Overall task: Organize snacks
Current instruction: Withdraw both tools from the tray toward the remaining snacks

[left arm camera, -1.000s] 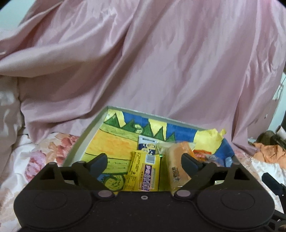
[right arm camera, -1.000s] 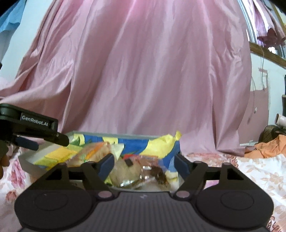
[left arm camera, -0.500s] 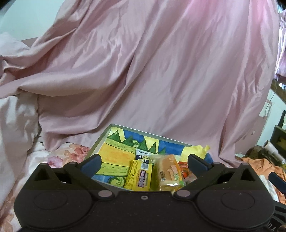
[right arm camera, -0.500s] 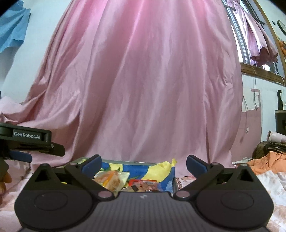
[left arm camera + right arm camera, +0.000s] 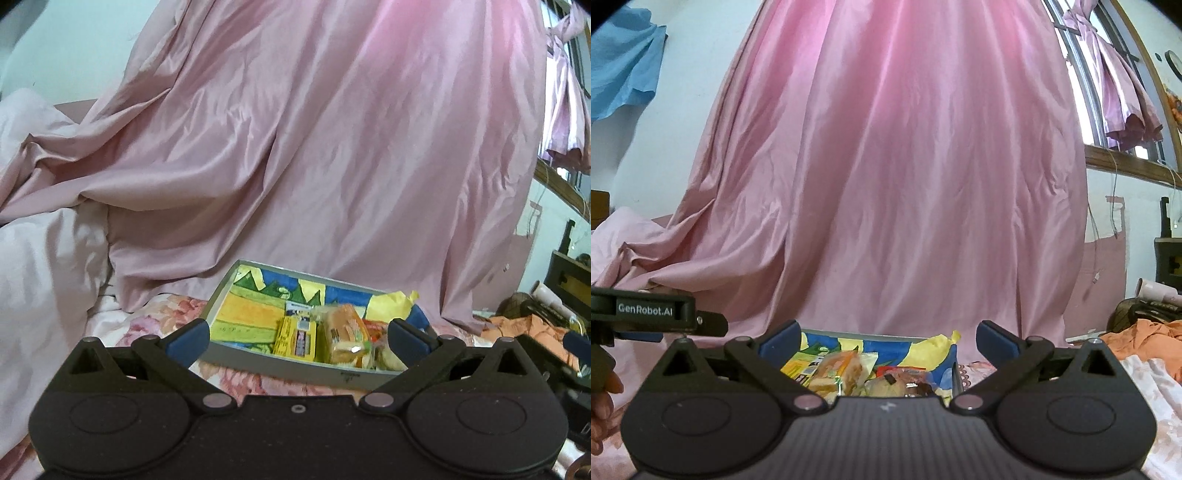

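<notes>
A grey box (image 5: pixel 295 363) with a bright yellow, green and blue lining sits on the floral bedspread. Inside lie a yellow snack packet (image 5: pixel 297 336), a wrapped orange bread (image 5: pixel 345 332) and more wrapped snacks at its right end. My left gripper (image 5: pixel 301 338) is open and empty, held back from the box's near wall. My right gripper (image 5: pixel 884 341) is open and empty, above and behind the box (image 5: pixel 955 373); the wrapped snacks (image 5: pixel 846 371) show between its fingers. The left gripper's body (image 5: pixel 646 314) shows at the right view's left edge.
A large pink satin sheet (image 5: pixel 314 166) hangs behind the box. Pale bedding (image 5: pixel 44 266) is piled on the left. Orange cloth (image 5: pixel 1145 338) and clutter lie on the right. A window with pink curtain (image 5: pixel 1123 85) is at the upper right.
Both grippers have pulled back and up from the box, and their jaws have opened wider. The snacks stay in the box.
</notes>
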Demonstrator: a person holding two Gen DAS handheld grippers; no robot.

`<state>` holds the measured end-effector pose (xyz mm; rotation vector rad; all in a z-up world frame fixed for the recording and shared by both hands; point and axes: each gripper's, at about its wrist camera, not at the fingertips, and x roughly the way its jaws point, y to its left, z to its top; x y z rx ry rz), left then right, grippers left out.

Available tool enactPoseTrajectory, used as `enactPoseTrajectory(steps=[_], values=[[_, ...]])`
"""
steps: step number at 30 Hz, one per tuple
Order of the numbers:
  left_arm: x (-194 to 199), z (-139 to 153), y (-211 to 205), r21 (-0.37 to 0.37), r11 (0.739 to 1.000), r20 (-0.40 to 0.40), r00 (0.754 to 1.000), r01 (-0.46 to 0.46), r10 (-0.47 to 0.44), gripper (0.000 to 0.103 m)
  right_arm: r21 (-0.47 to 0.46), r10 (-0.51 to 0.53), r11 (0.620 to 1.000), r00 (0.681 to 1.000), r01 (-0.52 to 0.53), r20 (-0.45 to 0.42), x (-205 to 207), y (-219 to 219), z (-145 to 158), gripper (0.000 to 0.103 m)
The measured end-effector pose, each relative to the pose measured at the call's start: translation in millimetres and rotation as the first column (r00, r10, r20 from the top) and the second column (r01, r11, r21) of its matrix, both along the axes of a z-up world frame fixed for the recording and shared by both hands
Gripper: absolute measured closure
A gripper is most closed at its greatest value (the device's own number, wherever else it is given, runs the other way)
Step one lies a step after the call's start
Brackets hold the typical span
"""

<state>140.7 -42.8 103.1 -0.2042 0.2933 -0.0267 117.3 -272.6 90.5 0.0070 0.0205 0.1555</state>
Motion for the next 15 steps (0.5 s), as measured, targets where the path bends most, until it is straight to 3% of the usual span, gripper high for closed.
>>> enactPoseTrajectory(steps=[15], values=[[-52, -38, 2, 0.015, 0.998, -0.080, 0.995, 0.055, -0.053, 0.001, -0.068, -0.004, 0.998, 0.997, -0.001, -0.076, -54, -4, -22, 0.000]])
